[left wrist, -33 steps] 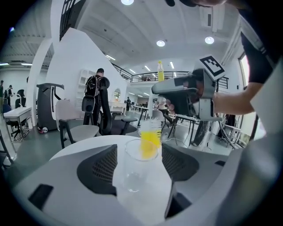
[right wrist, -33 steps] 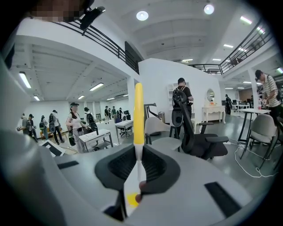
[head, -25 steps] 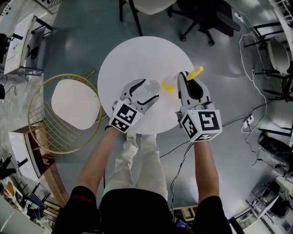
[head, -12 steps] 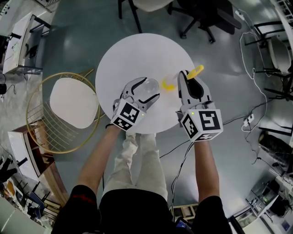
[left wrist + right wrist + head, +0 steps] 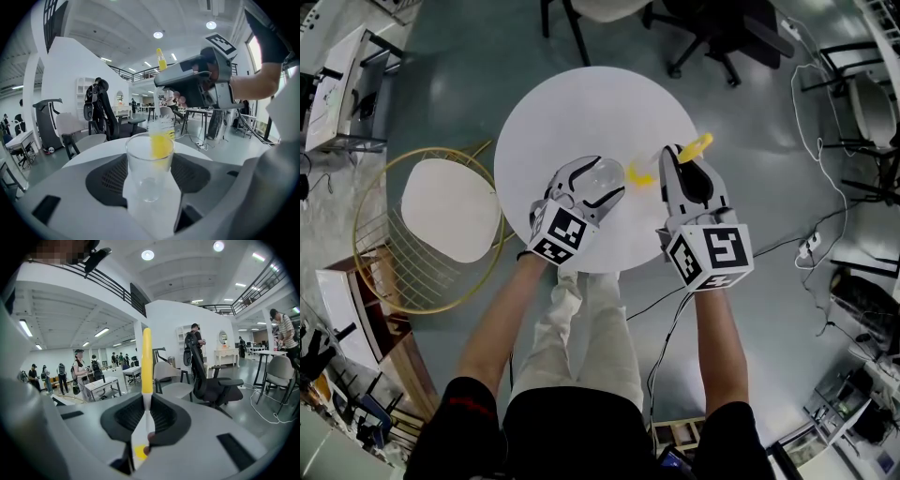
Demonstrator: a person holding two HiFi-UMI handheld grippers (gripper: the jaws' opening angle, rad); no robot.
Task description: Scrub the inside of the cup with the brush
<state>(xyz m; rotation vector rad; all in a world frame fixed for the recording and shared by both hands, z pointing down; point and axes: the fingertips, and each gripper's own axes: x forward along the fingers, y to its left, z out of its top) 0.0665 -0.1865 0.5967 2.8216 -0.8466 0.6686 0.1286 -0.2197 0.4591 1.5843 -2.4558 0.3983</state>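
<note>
A clear cup (image 5: 605,175) stands upright near the front edge of the round white table (image 5: 572,103). My left gripper (image 5: 598,183) is shut on it, a pad against each side of the cup (image 5: 149,164); its jaws have just closed a little further. My right gripper (image 5: 673,167) is shut on the brush's thin stem, with the yellow handle (image 5: 146,359) sticking up beyond the jaws. The brush head (image 5: 638,172), yellow with white bristles (image 5: 161,125), hangs at the cup's right rim. Whether it touches the glass I cannot tell. The right gripper (image 5: 197,82) looms above the cup in the left gripper view.
A gold wire chair with a white seat (image 5: 450,211) stands left of the table. A black office chair (image 5: 722,37) sits beyond the table's far right. Cables and a power strip (image 5: 811,248) lie on the floor at the right. The person's legs (image 5: 581,328) are under the table's near edge.
The left gripper has rolled slightly with the cup in it. The brush head has edged a touch left toward the cup's rim. The right gripper has stayed put.
</note>
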